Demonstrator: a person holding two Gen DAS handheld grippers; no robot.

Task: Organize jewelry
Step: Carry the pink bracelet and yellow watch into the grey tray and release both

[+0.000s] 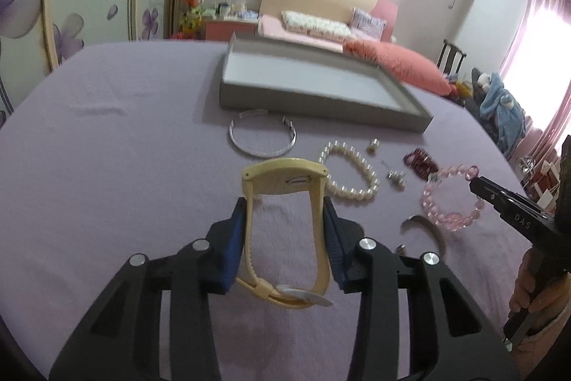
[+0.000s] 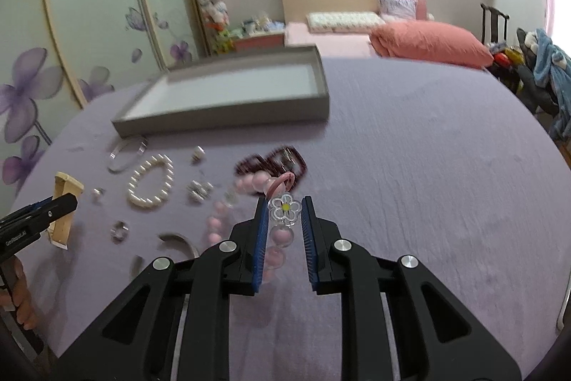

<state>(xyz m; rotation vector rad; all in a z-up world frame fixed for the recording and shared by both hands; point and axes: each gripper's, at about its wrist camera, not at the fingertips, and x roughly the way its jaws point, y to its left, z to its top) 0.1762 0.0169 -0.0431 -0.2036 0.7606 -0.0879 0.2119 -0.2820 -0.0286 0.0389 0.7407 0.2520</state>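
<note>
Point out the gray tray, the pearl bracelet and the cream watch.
gray tray (image 1: 285, 99): left wrist view, on its near outer wall.
pearl bracelet (image 1: 371, 173): left wrist view, on a bead along its right side.
cream watch (image 1: 285, 174): left wrist view, on the case back, beyond the fingers.

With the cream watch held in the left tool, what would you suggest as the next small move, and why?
Probably carry the left tool forward and set the cream watch into the grey tray. The watch sits clamped between the pads, lifted off the purple cloth, and the tray lies just ahead. The right tool straddles the pink bead bracelet, seemingly not yet closed.
</note>
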